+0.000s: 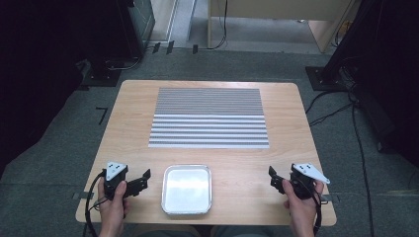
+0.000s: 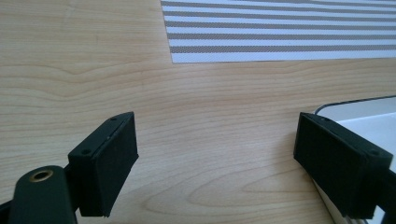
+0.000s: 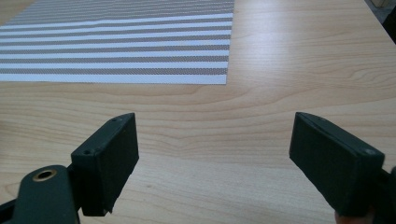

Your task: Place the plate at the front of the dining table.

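We are sitting at the very start, as far as we can judge: nothing is being held and nothing is being touched. The metal tray (image 1: 187,189) is lying empty at the near edge of the wooden table (image 1: 128,128), and we are taking it as our landmark. The left gripper (image 1: 141,180) is hovering just to the left of the tray, its jaws spread wide with only bare wood between them (in the left gripper view the tray's rim (image 2: 345,103) is peeking in behind the jaw on that view's right). The right gripper (image 1: 274,178) is hovering well to the right of the tray, its jaws gaping just as wide over bare wood. The striped placemat (image 1: 209,118) is lying flat beyond the tray, apart from it and undisturbed. We are judging that all the work is left to do, since neither of the 2 grippers is closing on the tray or the placemat yet
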`<move>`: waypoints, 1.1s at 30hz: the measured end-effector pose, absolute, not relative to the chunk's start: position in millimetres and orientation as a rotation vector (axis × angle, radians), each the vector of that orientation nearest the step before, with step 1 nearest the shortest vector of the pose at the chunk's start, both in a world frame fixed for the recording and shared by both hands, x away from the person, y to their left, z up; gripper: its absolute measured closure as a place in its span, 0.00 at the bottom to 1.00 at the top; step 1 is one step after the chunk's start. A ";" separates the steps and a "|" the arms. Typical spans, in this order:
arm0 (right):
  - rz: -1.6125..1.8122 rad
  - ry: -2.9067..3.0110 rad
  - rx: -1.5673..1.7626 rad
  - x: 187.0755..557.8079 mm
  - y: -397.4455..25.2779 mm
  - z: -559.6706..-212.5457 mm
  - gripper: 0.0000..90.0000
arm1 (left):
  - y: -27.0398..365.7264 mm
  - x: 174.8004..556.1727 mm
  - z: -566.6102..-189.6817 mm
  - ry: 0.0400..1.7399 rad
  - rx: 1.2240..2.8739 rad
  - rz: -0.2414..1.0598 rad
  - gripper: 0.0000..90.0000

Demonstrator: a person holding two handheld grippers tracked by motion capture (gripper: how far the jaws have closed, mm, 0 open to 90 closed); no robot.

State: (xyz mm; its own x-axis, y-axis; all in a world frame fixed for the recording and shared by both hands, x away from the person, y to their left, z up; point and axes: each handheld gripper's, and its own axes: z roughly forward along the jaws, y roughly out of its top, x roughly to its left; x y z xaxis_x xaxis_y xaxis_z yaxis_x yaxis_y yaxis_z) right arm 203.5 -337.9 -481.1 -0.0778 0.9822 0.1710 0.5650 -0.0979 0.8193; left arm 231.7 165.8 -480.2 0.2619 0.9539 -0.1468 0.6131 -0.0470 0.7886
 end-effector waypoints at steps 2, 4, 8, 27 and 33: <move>1.073 1.675 1.690 203.3 -335.9 -481.1 0.17 | 163.1 231.0 -479.9 1.434 1.756 0.541 0.15; 1.072 1.681 1.687 203.1 -333.6 -481.1 0.17 | 160.3 230.1 -479.7 1.428 1.762 0.537 0.15; 1.071 1.697 1.678 202.7 -328.1 -481.8 0.18 | 154.8 228.6 -479.7 1.411 1.774 0.532 0.15; 1.098 1.751 1.644 200.7 -305.0 -482.7 0.17 | 133.2 222.5 -481.4 1.354 1.827 0.508 0.15; 1.109 1.779 1.630 200.0 -295.6 -483.8 0.17 | 127.8 220.9 -482.1 1.336 1.841 0.503 0.15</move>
